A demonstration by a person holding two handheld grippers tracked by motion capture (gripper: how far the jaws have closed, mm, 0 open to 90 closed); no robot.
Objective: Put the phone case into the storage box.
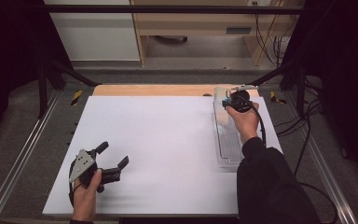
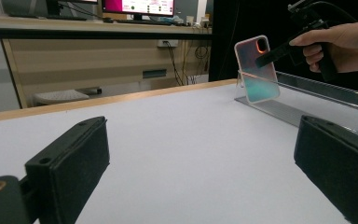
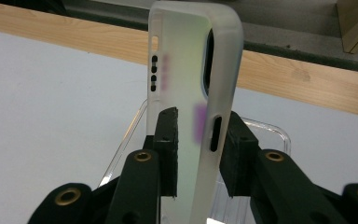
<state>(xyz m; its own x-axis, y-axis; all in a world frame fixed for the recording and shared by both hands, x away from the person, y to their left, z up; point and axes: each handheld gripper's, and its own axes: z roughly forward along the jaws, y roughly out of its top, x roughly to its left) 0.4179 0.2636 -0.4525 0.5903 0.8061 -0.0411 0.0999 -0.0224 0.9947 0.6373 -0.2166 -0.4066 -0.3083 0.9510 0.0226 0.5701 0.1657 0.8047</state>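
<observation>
Translucent phone case (image 3: 193, 107) gripped edgewise in right claw (image 3: 198, 149) above far end of clear tray (image 1: 227, 149) at bench (image 1: 158, 149) right side; left claw (image 1: 114, 156) spread, idle; next, judged: careful carry or set-down.

We see a frosted, milky-white plastic phone case (image 3: 193, 93) w/ an iridescent green-pink sheen; its cutout rim glows orange in the left gripper view. The long see-through plastic tray (image 1: 227, 140) is colourless. The flat table sheet (image 1: 158, 140) is plain white, no pattern, w/ a light wood edge. Both gripper pads are matt black.
</observation>
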